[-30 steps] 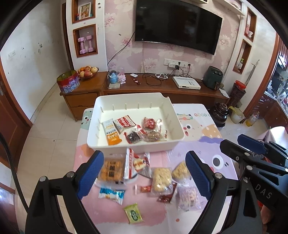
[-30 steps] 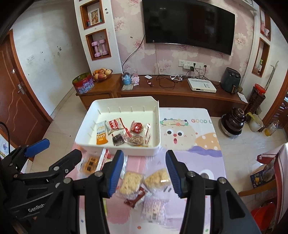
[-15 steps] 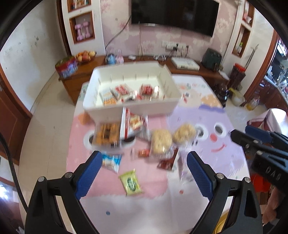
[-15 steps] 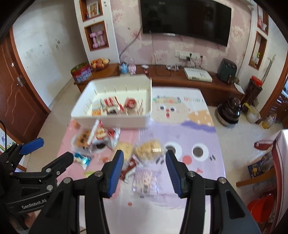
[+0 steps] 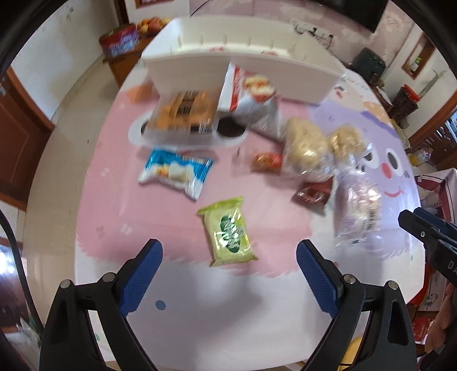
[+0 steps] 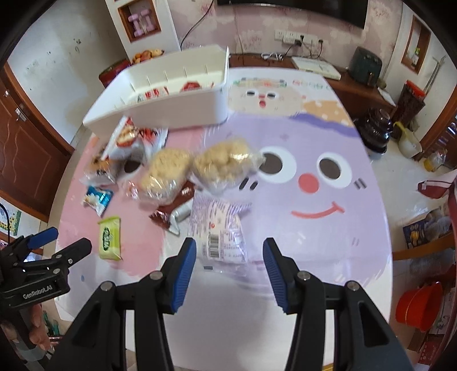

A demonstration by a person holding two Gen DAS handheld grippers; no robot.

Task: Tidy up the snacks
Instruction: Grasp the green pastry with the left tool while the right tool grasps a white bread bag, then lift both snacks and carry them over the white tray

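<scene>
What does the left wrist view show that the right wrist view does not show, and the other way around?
Only the left wrist view: the left gripper seen from behind, jaws wide open around nothing, just before the green packet.

Only the right wrist view: the red basin on the floor and the pink dumbbells in a wall niche.

Both: the white bin, the blue packet, two puffed-snack bags, and the clear purple-printed bag before the open right gripper.

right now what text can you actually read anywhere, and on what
"GenRobot.AI": on the left gripper body, right wrist view.
"D": start of a cut-off word on the right gripper body, left wrist view.
Green packet logo, barcoded clear packet print, other snack wrappers: too blurred to read.
</scene>
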